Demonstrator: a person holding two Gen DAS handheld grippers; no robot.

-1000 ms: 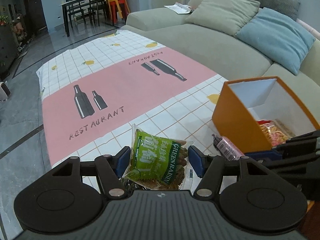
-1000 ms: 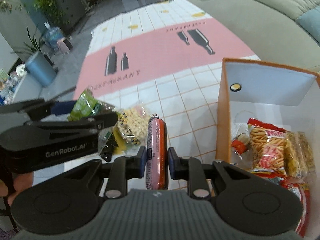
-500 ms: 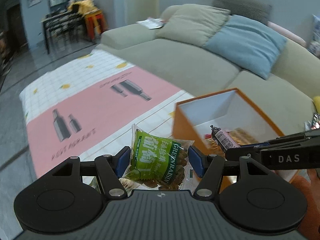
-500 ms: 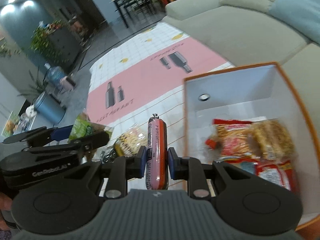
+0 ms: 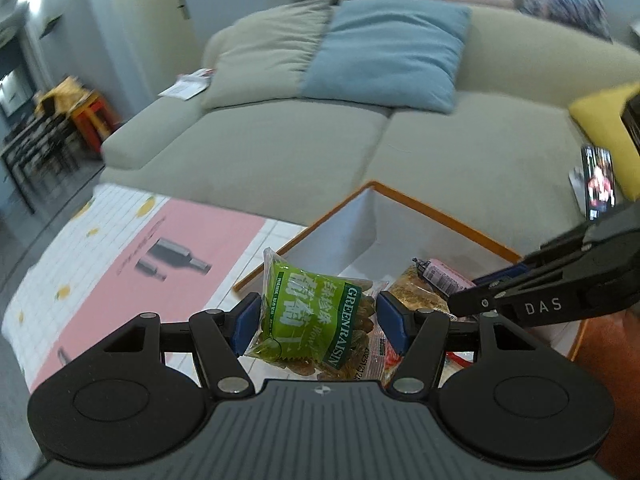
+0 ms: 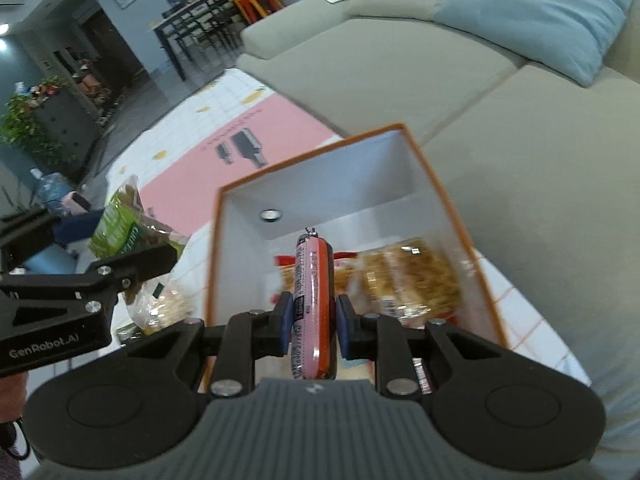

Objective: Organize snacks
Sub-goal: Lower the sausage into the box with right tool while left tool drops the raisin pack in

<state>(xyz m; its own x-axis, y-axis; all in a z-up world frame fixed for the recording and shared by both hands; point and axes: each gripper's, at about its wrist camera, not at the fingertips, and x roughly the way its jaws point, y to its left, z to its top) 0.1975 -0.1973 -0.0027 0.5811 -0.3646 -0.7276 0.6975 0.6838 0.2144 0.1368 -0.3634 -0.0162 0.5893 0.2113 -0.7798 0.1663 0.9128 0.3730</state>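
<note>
My left gripper (image 5: 318,322) is shut on a green raisin packet (image 5: 316,320) and holds it in the air beside the near left wall of the orange box (image 5: 448,216). My right gripper (image 6: 311,322) is shut on a pink sausage stick (image 6: 314,292) and holds it over the open orange box (image 6: 320,142), above the snack packets (image 6: 412,276) lying inside. The sausage (image 5: 442,276) and the right gripper's arm also show in the left wrist view. The raisin packet (image 6: 120,224) shows at the left of the right wrist view.
The box stands on a table with a pink and white checked cloth (image 5: 132,256). A clear bag of snacks (image 6: 164,304) lies on the cloth left of the box. A grey-green sofa (image 5: 280,148) with cushions runs behind the table. A phone (image 5: 598,182) lies on the sofa.
Both grippers have risen and swung right toward the box. The sausage now hangs over the box's inside. The raisin packet has come up beside the box's left wall.
</note>
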